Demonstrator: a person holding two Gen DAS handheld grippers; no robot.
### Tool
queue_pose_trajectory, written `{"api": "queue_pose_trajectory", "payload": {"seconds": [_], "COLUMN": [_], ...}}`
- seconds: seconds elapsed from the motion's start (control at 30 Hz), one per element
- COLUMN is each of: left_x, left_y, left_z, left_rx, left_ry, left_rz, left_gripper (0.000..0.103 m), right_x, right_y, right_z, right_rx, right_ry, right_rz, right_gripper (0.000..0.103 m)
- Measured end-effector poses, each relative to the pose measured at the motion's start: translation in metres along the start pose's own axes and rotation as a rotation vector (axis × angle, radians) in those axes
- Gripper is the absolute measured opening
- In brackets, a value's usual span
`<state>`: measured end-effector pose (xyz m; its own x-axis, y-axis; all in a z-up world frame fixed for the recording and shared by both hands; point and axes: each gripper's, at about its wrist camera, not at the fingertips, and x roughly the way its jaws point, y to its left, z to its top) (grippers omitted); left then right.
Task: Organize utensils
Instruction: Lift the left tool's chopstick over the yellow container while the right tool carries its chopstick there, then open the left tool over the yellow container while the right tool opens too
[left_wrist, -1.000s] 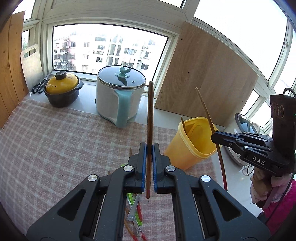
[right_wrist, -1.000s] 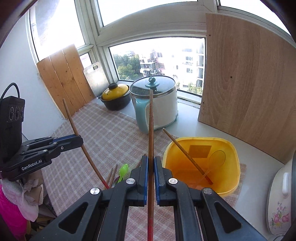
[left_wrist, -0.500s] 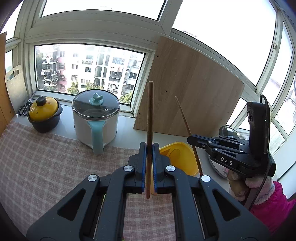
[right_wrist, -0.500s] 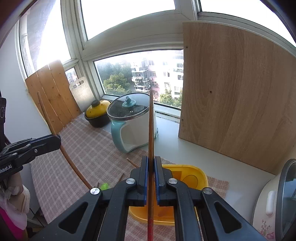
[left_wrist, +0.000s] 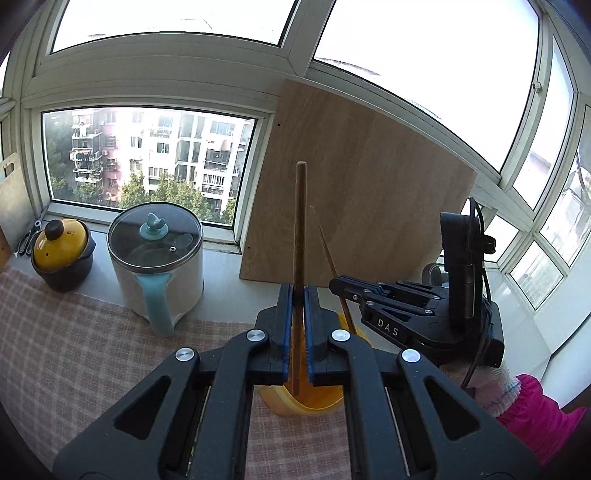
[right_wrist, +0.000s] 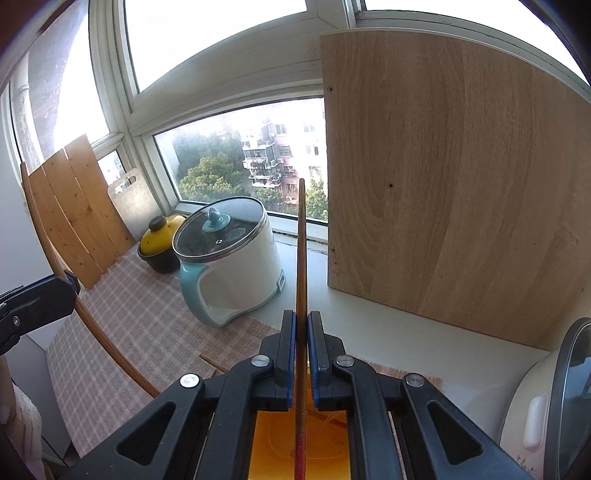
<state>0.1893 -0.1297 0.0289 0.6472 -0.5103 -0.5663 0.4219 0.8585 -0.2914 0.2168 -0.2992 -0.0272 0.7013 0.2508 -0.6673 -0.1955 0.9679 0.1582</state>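
My left gripper (left_wrist: 298, 291) is shut on a brown wooden chopstick (left_wrist: 299, 229) that stands upright, its lower end over the yellow tub (left_wrist: 306, 402) below the jaws. My right gripper (right_wrist: 301, 317) is shut on another chopstick (right_wrist: 301, 258) with a red lower end, held upright over the same yellow tub (right_wrist: 280, 443). The right gripper (left_wrist: 334, 284) also shows in the left wrist view, just right of mine. The left gripper (right_wrist: 72, 282) shows at the left edge of the right wrist view. A chopstick end (right_wrist: 210, 362) sticks out of the tub.
A white and teal electric pot (left_wrist: 159, 266) and a yellow-lidded dark pot (left_wrist: 61, 254) stand on the sill behind a checked cloth (left_wrist: 74, 350). A wooden board (left_wrist: 362, 206) leans on the window. A rice cooker (right_wrist: 546, 398) is at the right.
Both grippers have risen and moved forward over the yellow tub with their chopsticks. The loose utensils on the cloth have dropped out of view.
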Motion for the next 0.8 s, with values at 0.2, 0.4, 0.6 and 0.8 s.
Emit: {"api": "queue_pose_trajectory", "payload": {"seconds": [0.2, 0.4, 0.6, 0.8], "left_x": [0.021, 0.037, 0.048, 0.054], "left_y": [-0.003, 0.001, 0.001, -0.002], "left_z": [0.001, -0.006, -0.015, -0.021], "left_rx": [-0.006, -0.020, -0.019, -0.015], "left_ry": [0.023, 0.058, 0.089, 0.112], "left_rz": [0.008, 0.012, 0.015, 0.011], "left_gripper": [0.004, 0.004, 0.004, 0.004], "right_x": [0.011, 0.019, 0.025, 0.029], "right_y": [-0.005, -0.011, -0.022, -0.027], "right_z": [0.001, -0.003, -0.008, -0.014], "right_rx": [0.004, 0.017, 0.042, 0.055], "right_ry": [-0.004, 0.000, 0.008, 0.020], "right_rz": [-0.026, -0.044, -0.061, -0.067], "right_gripper": [0.004, 0.004, 0.004, 0.004]}}
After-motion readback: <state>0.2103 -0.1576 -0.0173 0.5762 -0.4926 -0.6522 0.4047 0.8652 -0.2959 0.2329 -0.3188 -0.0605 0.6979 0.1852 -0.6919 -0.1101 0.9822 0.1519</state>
